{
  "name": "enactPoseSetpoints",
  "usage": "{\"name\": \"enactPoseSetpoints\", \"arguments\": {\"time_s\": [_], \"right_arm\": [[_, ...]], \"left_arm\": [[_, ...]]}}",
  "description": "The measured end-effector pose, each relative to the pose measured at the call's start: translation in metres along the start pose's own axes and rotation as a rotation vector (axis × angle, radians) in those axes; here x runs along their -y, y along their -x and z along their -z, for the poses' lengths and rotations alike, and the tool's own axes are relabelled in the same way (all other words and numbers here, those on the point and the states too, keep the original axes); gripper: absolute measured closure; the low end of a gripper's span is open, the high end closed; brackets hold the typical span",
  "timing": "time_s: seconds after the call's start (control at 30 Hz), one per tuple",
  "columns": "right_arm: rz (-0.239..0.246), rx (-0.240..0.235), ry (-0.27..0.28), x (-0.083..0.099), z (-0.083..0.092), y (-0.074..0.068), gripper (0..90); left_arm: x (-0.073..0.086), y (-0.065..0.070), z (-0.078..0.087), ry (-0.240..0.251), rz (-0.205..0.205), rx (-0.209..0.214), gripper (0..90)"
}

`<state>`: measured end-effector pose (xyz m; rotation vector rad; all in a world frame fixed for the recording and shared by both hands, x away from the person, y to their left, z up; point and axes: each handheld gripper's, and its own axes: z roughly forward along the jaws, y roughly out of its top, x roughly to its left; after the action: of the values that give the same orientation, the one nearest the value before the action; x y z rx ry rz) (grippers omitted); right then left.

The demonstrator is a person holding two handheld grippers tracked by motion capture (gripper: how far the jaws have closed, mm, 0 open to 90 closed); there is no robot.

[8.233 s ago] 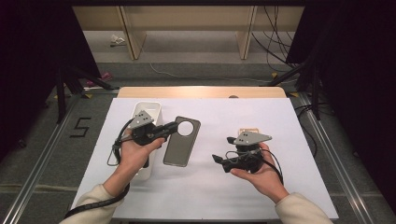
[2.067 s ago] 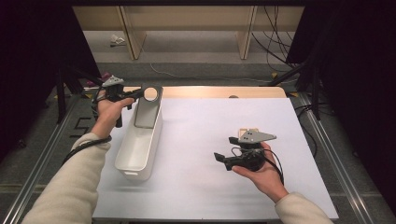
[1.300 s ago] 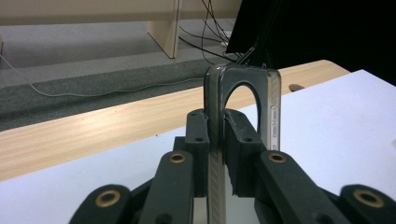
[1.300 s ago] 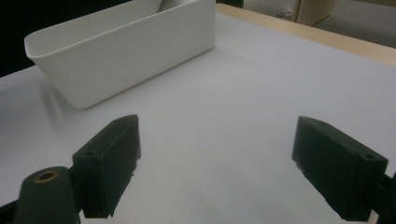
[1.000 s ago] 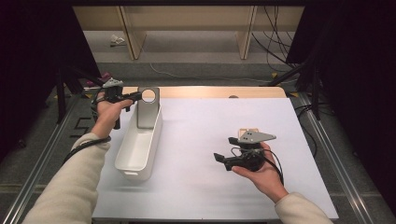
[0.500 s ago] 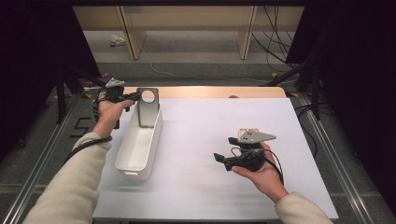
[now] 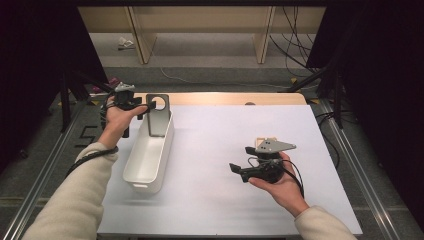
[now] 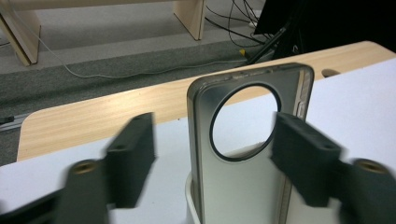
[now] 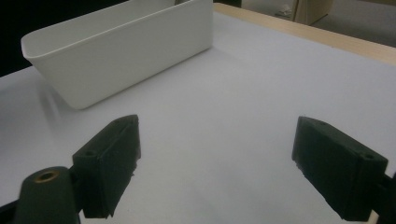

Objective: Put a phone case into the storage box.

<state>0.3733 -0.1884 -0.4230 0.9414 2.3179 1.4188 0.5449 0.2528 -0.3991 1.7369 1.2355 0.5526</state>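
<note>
Phone case [image 8: 243, 154], grey, round camera cut-out at top: upright in far end of white bin [image 7: 148, 152], lower edge inside bin, upper part above rim. Leans on far wall of bin as seen from high view [image 7: 158, 114].

Left gripper [image 7: 145, 106]: held at far left corner of table [image 7: 225, 150], pointing level toward case. Jaws just been opening; now spread on both sides of case top. Clear gap at left jaw; right jaw close to case edge, contact there cannot be told. Blurred jaws in left gripper view [image 8: 212, 149]. No grip on case.

Right gripper [image 7: 236, 169]: held over white sheet at near right, well apart from bin, pointing left toward it. Jaws wide apart in right gripper view [image 9: 215, 163], nothing between them. Bin side wall [image 9: 121, 42] visible beyond.
</note>
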Motion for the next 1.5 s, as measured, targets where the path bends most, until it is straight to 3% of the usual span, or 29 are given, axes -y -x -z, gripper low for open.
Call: {"name": "enactPoseSetpoints", "arguments": {"time_s": [0.07, 0.1, 0.17, 0.2, 0.23, 0.27, 0.47, 0.53, 0.6, 0.67, 0.8, 0.87, 1.2, 1.5], "right_arm": [[-0.001, 0.002, 0.0, 0.0, 0.0, 0.0, 16.2], [-0.003, 0.005, 0.004, 0.0, 0.0, 0.001, 16.2], [-0.004, 0.009, 0.003, 0.0, 0.001, 0.002, 16.2], [-0.005, 0.015, 0.002, -0.001, 0.001, 0.003, 16.2], [-0.005, 0.015, 0.002, -0.001, 0.001, 0.003, 16.2], [-0.005, 0.023, 0.001, -0.001, 0.002, 0.005, 16.2], [-0.012, 0.048, 0.005, -0.002, 0.005, 0.011, 16.2], [-0.016, 0.069, 0.002, -0.002, 0.007, 0.017, 16.2], [-0.015, 0.079, -0.002, -0.002, 0.009, 0.019, 16.2], [-0.015, 0.088, -0.001, -0.002, 0.01, 0.022, 16.2], [-0.022, 0.101, -0.005, -0.001, 0.012, 0.026, 16.1], [-0.024, 0.111, -0.009, 0.0, 0.014, 0.029, 16.2], [-0.033, 0.133, -0.011, 0.004, 0.024, 0.038, 16.1], [-0.034, 0.14, -0.002, 0.005, 0.027, 0.041, 16.1]], "left_arm": [[0.0, 0.001, 0.002, -0.001, -0.005, -0.002, 21.4], [-0.001, 0.002, 0.004, -0.005, -0.012, 0.0, 13.5], [-0.001, 0.004, 0.009, -0.008, -0.018, 0.002, 10.9], [0.0, 0.007, 0.015, -0.018, -0.027, 0.0, 3.6], [0.0, 0.007, 0.015, -0.018, -0.027, 0.0, 2.5], [0.002, 0.012, 0.023, -0.013, -0.038, -0.002, 0.0], [0.014, 0.026, 0.045, -0.014, -0.08, 0.027, 0.0], [0.025, 0.038, 0.064, 0.014, -0.091, 0.038, 0.0], [0.029, 0.042, 0.071, 0.024, -0.095, 0.046, 0.0], [0.041, 0.053, 0.085, 0.035, -0.104, 0.063, 0.0], [0.056, 0.066, 0.098, 0.05, -0.11, 0.088, 0.0], [0.07, 0.076, 0.107, 0.085, -0.101, 0.108, 0.0], [0.107, 0.106, 0.129, 0.097, -0.154, 0.163, 0.0], [0.121, 0.118, 0.138, 0.088, -0.157, 0.191, 0.0]]}}
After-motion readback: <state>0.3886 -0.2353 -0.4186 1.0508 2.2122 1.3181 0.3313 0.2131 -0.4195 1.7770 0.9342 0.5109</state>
